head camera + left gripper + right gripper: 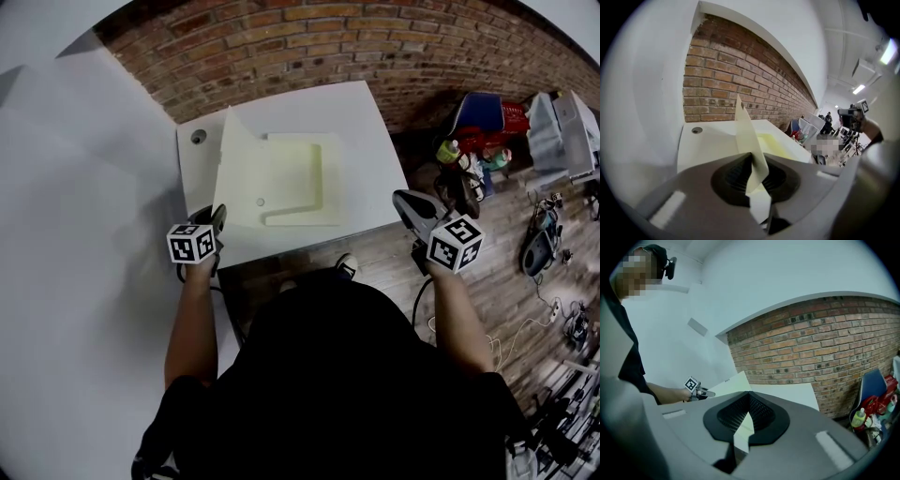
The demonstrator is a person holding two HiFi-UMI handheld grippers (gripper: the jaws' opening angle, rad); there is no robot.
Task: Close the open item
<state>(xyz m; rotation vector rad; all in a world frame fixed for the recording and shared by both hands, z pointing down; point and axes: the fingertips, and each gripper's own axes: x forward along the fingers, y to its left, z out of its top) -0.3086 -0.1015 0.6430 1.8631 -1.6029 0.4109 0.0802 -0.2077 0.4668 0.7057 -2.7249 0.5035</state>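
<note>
My dark shirt (pixel 328 375) fills six o'clock. At nine, my left gripper (pixel 217 221) is pinched nearly closed on the raised cover (pixel 242 164) of the cream folder (pixel 300 183), which lies open mid-table (pixel 370 122). At three, my right gripper (pixel 410 204) is closed and empty. I'd swing the cover toward three in a slow arc, with a light grip to avoid creasing

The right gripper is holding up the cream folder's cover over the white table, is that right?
No, the left gripper holds up the cream folder's cover over the white table; the left gripper view shows it pinched between the jaws. The right gripper holds nothing.
</note>
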